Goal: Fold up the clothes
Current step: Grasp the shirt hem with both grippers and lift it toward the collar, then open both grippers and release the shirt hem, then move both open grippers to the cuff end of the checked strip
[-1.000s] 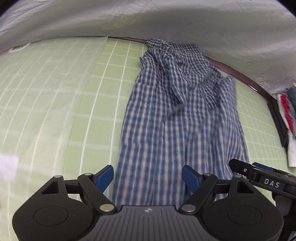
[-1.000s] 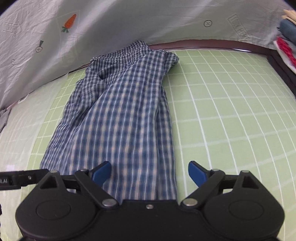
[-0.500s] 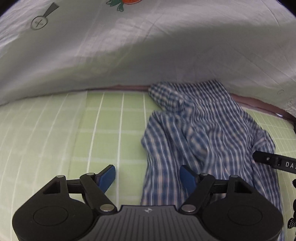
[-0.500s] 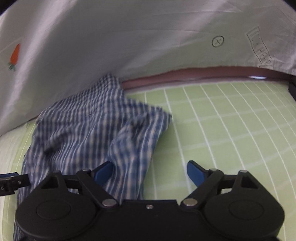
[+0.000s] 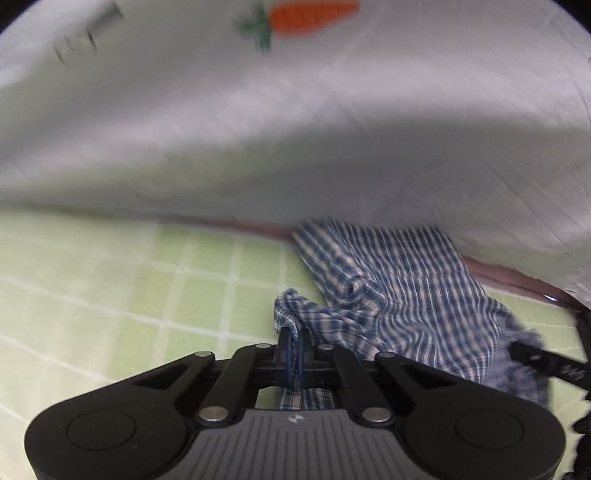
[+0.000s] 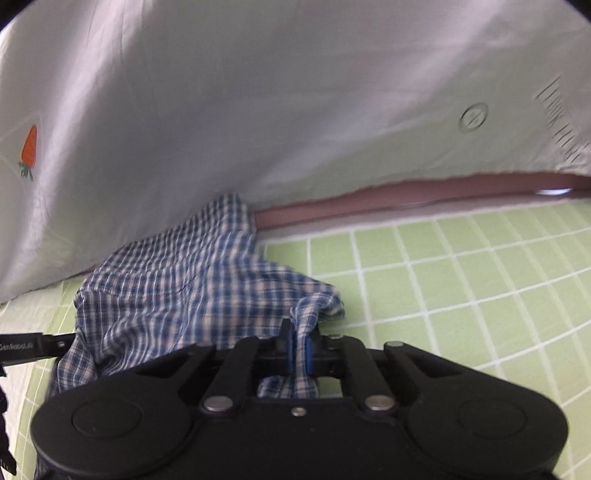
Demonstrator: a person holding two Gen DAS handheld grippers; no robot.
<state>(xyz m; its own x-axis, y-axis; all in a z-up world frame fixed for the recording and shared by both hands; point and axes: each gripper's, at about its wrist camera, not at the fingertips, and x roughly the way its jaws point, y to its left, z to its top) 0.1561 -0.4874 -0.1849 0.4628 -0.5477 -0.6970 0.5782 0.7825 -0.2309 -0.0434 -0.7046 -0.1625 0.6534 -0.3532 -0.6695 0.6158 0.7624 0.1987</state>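
A blue and white checked garment (image 5: pixel 402 299) lies bunched on the green grid mat (image 5: pixel 147 288), its far end against the white sheet at the back. My left gripper (image 5: pixel 294 341) is shut on the garment's left near corner. In the right wrist view the same garment (image 6: pixel 184 288) is bunched to the left, and my right gripper (image 6: pixel 298 345) is shut on its right near corner. A fold of cloth pokes up between each pair of blue pads. The other gripper's tip shows at the edge of each view.
A white sheet (image 6: pixel 295 110) with a carrot print (image 5: pixel 314 14) hangs behind the mat. A brown table edge (image 6: pixel 424 192) runs under it. Bare green mat (image 6: pixel 480 280) lies right of the garment, and also to its left.
Both grippers moved forward along the garment toward the back sheet and went from open to shut on its near corners. The long flat garment is now bunched up short.
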